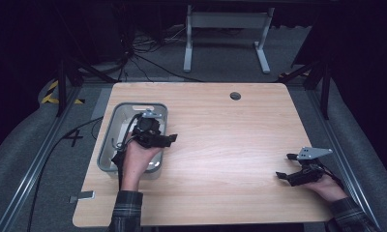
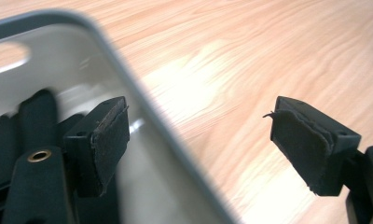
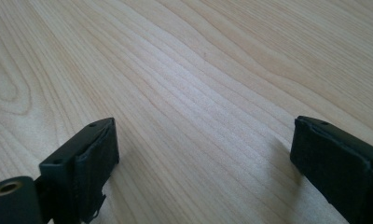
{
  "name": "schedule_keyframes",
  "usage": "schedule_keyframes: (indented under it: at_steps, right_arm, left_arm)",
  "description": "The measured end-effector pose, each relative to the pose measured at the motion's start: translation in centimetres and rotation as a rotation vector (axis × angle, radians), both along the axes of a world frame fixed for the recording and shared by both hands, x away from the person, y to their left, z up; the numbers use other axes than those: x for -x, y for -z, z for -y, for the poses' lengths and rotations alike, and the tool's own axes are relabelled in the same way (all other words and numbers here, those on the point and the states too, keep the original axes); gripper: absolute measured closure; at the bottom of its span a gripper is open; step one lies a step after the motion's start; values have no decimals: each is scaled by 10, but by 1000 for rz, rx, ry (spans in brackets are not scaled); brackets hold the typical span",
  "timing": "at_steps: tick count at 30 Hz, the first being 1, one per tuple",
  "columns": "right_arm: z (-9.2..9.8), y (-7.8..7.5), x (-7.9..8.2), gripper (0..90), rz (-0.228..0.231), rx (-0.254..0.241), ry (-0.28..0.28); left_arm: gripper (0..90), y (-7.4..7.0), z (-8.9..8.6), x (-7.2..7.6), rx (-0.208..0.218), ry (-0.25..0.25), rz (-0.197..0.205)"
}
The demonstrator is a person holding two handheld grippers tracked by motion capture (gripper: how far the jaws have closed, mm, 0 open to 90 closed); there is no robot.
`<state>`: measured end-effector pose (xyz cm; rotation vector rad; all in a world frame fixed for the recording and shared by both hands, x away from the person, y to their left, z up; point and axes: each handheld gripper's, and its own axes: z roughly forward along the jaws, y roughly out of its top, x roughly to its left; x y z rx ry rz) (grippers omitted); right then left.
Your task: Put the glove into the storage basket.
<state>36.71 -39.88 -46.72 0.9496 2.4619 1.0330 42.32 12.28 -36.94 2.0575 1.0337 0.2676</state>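
Observation:
A grey plastic bin (image 1: 107, 137) stands on the left part of the wooden table (image 1: 220, 130). A hand holds my left gripper (image 1: 155, 133) above the bin's right rim. In the left gripper view my left gripper (image 2: 198, 144) is open, and the bin's rim (image 2: 128, 79) runs diagonally between the jaws with nothing held. Blurred dark shapes (image 2: 35, 109) lie low inside the bin; I cannot tell what they are. My right gripper (image 1: 286, 166) rests low near the table's right front corner. It stands open over bare wood (image 3: 198, 70) in the right gripper view (image 3: 203, 163).
A round cable hole (image 1: 235, 95) sits near the table's far edge. Beyond the table stands a white metal frame (image 1: 225, 29) on grey floor. Cables (image 1: 61, 140) trail over the floor at the left, next to a metal rail (image 1: 32, 169).

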Motion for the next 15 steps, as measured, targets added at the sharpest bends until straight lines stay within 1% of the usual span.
schedule_keyframes:
  at_steps: [1, 3, 6, 8, 11, 12, 13, 15]
  right_arm:
    - [0, 0, 0, 80, 0, 0, 0]
    - [0, 0, 0, 80, 0, 0, 0]
    - [0, 0, 0, 79, 0, 0, 0]
    - [0, 0, 0, 79, 0, 0, 0]
    - [0, 0, 0, 79, 0, 0, 0]
    - [0, 0, 0, 79, 0, 0, 0]
    - [0, 0, 0, 78, 0, 0, -1]
    - [0, 0, 0, 78, -1, 0, -3]
  left_arm:
    - [203, 0, 6, 2, 10, 10, 3]
    - [203, 0, 18, 5, 16, 35, 9]
    - [203, 1, 38, 10, 12, 72, 13]
    - [199, 4, 51, 14, 17, 96, 16]
    - [191, 8, 69, 19, 3, 135, 19]
    - [188, 8, 69, 19, 3, 135, 19]
    - [184, 12, 82, 23, -10, 160, 15]
    - [183, 17, 92, 27, -20, 186, 10]
